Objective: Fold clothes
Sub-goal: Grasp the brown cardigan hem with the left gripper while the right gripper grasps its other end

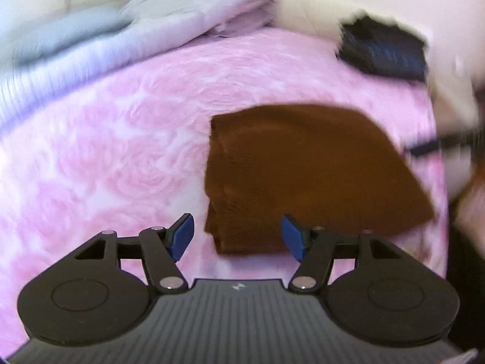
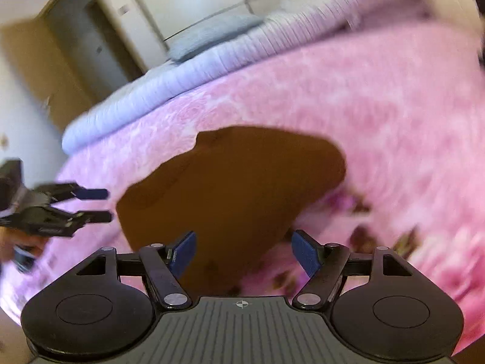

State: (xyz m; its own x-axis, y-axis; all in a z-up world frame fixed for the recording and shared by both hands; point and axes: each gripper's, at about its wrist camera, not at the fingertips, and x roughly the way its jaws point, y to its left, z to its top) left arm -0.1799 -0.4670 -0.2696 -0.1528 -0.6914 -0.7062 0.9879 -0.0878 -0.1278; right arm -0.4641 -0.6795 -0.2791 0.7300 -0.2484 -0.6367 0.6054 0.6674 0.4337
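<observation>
Here, folded brown garment (image 1: 303, 176) lying flat on pink bedspread (image 1: 106, 151), left tool (image 1: 238, 236) spread and empty, right tool (image 2: 242, 251) likewise spread above it, lilac blanket (image 1: 188, 12) seemingly bunched behind

pink bedspread (image 1: 106, 151) bare left of folded brown garment (image 1: 303, 166), pale bedding (image 1: 182, 15) heaped behind

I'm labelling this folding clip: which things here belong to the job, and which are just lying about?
Belongs to the job:
folded brown cloth
left gripper, open
right gripper, open

Just lying about:
pink rose-patterned blanket
pale lavender ribbed bedding
dark blue and black item at the far edge
white fluffy fabric
</observation>
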